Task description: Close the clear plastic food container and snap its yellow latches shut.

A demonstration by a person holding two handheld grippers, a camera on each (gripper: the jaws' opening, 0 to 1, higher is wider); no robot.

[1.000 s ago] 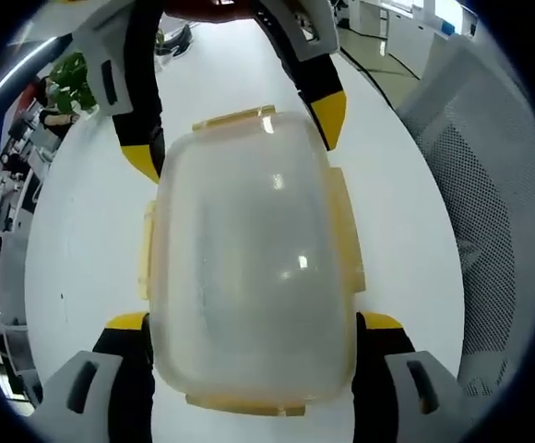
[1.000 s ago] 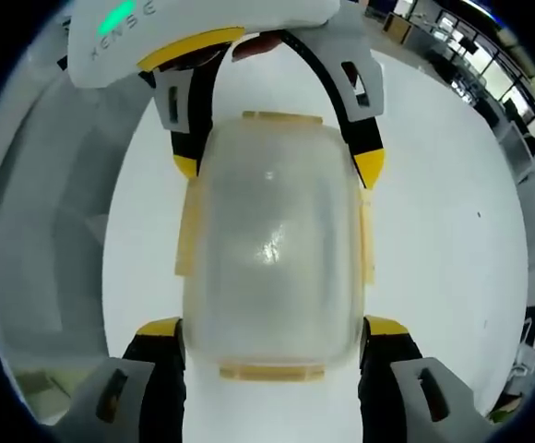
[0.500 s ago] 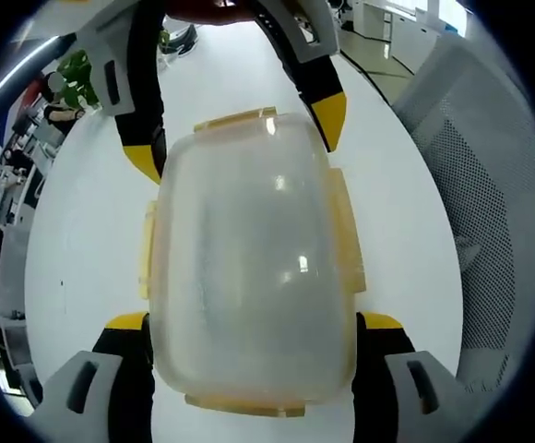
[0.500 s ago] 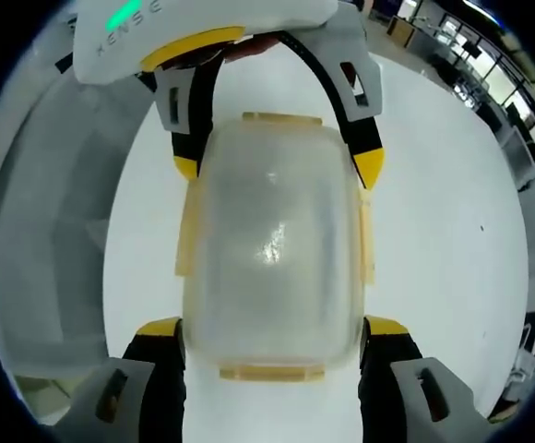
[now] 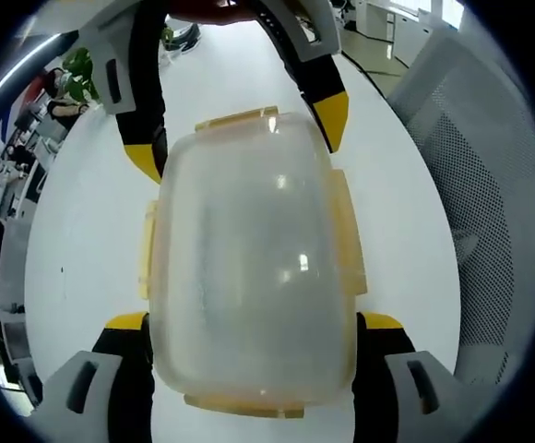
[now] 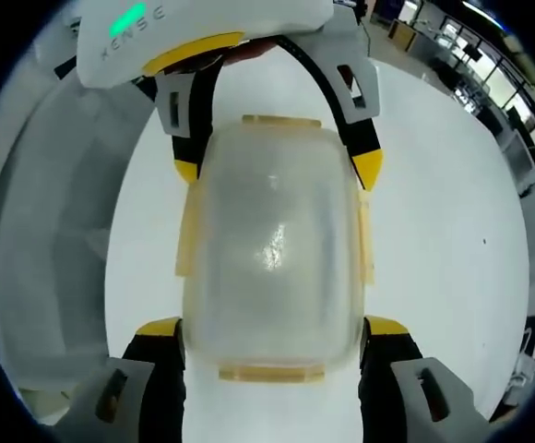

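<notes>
Left gripper [image 5: 254, 323] jaws flank the near end of the clear container [image 5: 249, 263], touching its sides. Right gripper [image 5: 240, 129] straddles the far end. Container rests on white table [image 5: 83, 240]; yellow latches [image 5: 349, 235] visible.

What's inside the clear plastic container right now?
Nothing can be made out inside the container: its closed lid is frosted and glary, so the contents are hidden. Beneath it lies the white table.
</notes>
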